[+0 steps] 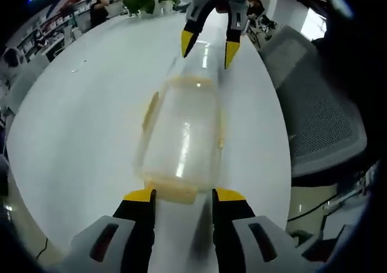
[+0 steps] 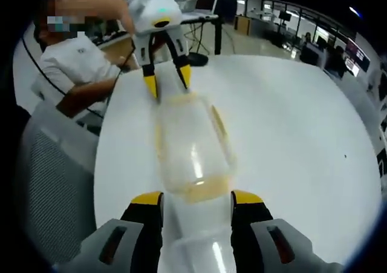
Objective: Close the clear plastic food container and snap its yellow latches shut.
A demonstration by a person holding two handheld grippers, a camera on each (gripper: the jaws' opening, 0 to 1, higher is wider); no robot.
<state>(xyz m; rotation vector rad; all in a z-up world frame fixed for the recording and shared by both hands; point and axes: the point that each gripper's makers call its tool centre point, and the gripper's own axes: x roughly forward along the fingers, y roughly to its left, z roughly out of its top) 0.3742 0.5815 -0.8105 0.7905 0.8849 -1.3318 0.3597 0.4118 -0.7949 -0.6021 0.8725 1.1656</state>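
Both grippers' jaws stand spread at opposite ends of the container, left gripper and right gripper each straddling an end latch, so squeezing evenly inward should snap them shut.

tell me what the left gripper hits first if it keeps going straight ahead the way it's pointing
Most likely the near end of the clear container, lying right ahead of the left gripper and its open jaws. The right gripper waits at the far end. The exact gap is hard to judge.
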